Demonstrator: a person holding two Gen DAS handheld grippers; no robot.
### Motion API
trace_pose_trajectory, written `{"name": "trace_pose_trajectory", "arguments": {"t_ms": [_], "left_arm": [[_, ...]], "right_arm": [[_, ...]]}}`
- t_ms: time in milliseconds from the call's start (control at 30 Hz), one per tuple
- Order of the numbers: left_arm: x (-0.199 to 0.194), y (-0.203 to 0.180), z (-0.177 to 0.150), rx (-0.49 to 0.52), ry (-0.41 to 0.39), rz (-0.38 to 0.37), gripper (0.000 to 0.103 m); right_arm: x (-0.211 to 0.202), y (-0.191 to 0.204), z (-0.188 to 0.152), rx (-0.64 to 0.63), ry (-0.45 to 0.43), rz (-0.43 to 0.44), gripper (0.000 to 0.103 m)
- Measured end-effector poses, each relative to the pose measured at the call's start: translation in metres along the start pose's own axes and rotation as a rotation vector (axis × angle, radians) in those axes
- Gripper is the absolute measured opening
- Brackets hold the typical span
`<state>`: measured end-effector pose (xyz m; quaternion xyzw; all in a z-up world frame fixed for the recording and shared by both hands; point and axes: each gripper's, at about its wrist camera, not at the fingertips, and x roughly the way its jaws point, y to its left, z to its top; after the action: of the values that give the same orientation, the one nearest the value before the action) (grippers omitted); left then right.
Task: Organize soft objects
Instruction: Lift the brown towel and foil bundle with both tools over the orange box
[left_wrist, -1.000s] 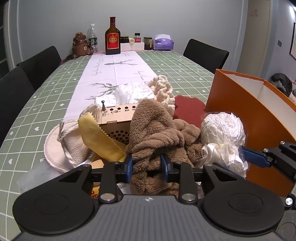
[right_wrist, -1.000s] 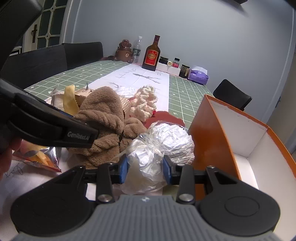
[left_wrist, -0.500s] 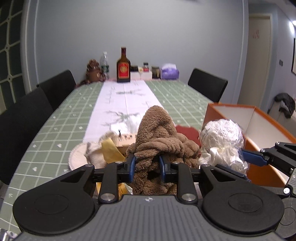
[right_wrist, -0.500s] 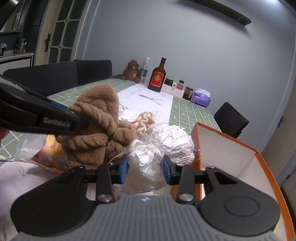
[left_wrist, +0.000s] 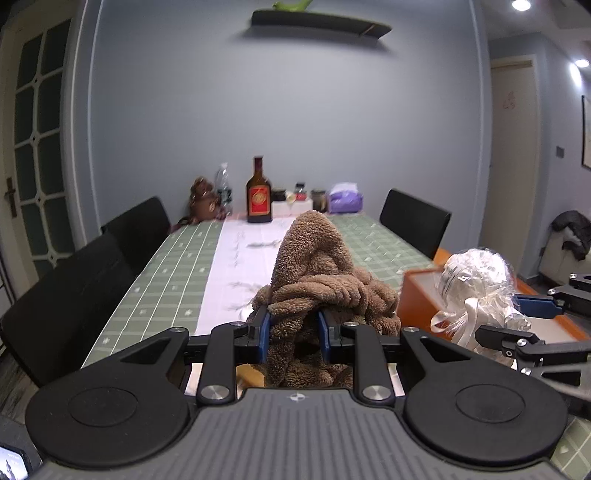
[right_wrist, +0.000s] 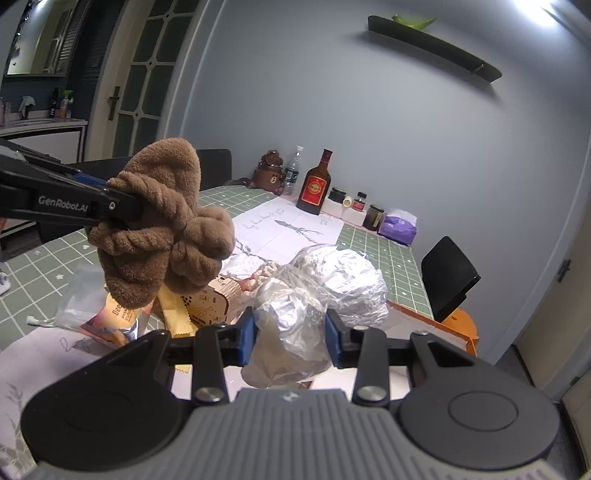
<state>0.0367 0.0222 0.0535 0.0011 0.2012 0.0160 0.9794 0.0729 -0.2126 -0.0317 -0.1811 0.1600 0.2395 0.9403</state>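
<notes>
My left gripper (left_wrist: 291, 332) is shut on a bunched brown fleece cloth (left_wrist: 314, 269), held up well above the table; the same brown cloth (right_wrist: 162, 229) hangs at the left of the right wrist view, with the left gripper (right_wrist: 110, 210) clamped on it. My right gripper (right_wrist: 290, 334) is shut on a crinkly silver-white plastic bundle (right_wrist: 332, 280), also lifted. In the left wrist view that bundle (left_wrist: 476, 284) floats at the right, over the orange box (left_wrist: 417, 295), with the right gripper (left_wrist: 517, 321) on it.
Below on the green checked table (right_wrist: 402, 266) lie a small wooden box (right_wrist: 210, 299), a yellow cloth strip (right_wrist: 177, 317), a snack packet (right_wrist: 118, 321) and a clear bag (right_wrist: 77, 295). A bottle (left_wrist: 258, 195), jars, a tissue pack (left_wrist: 345, 199) and a brown plush (left_wrist: 203, 201) stand at the far end. Black chairs line both sides.
Both grippers have risen with their loads: the brown cloth and the silver bundle have come up off the pile, and both views tilted up toward the far wall.
</notes>
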Motion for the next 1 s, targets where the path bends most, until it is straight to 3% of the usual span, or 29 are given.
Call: {"name": "trace_pose_trajectory", "arguments": {"t_ms": [200,333,467,700,1000], "left_arm": [[-0.009,-0.029,0.014,0.014,-0.034,-0.059,0.029],[-0.001,-0.056,0.021,0.027,-0.02,-0.136,0.029],[0.019,-0.091,0.022,0.062,0.043,-0.233,0.029],[0.051,-0.154,0.003,0.215,0.161,-0.321,0.029],[0.082,-0.199,-0.017,0.424,0.295,-0.357,0.03]], "right_arm": [[-0.019,-0.051,0.014,-0.005,0.068,0.085,0.038],[-0.023,-0.076,0.012,-0.07,0.127,0.087,0.038],[-0.017,-0.103,0.003,-0.088,0.215,0.07,0.038],[0.01,-0.143,-0.029,-0.115,0.371,0.12,0.038],[0.052,-0.165,-0.062,-0.151,0.558,0.206,0.039]]}}
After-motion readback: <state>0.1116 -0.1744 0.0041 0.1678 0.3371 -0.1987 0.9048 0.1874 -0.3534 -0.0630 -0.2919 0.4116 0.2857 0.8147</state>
